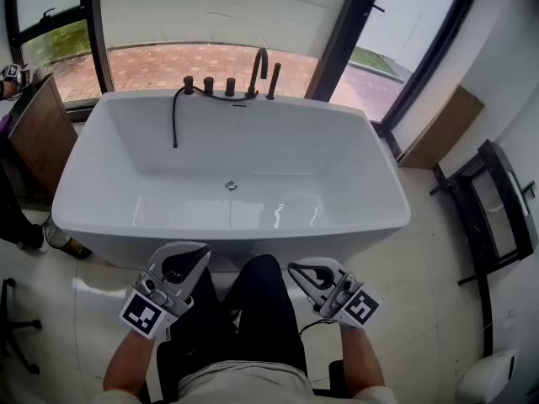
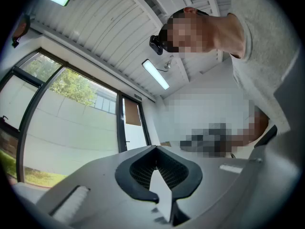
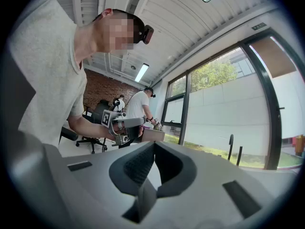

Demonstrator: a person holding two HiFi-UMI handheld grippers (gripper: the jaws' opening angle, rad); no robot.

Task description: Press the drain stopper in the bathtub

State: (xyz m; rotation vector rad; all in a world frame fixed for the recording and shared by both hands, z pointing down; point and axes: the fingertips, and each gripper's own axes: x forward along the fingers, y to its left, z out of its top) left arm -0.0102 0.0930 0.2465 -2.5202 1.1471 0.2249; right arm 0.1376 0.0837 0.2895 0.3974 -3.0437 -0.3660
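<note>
We're holding the left gripper (image 1: 179, 269) and the right gripper (image 1: 318, 279) low by our lap. Both are tipping up toward the ceiling, and in both gripper views the jaws are sitting pressed together, empty. The bathtub (image 1: 354, 228) is lying ahead of and below the jaws, with its near rim running between them and a wide open basin. The drain stopper (image 1: 230, 185) is sitting on the tub floor, well beyond the jaws. It's a small round disc facing up, too small to be showing a long axis. The taps (image 1: 229, 85) are lining the far rim.
</note>
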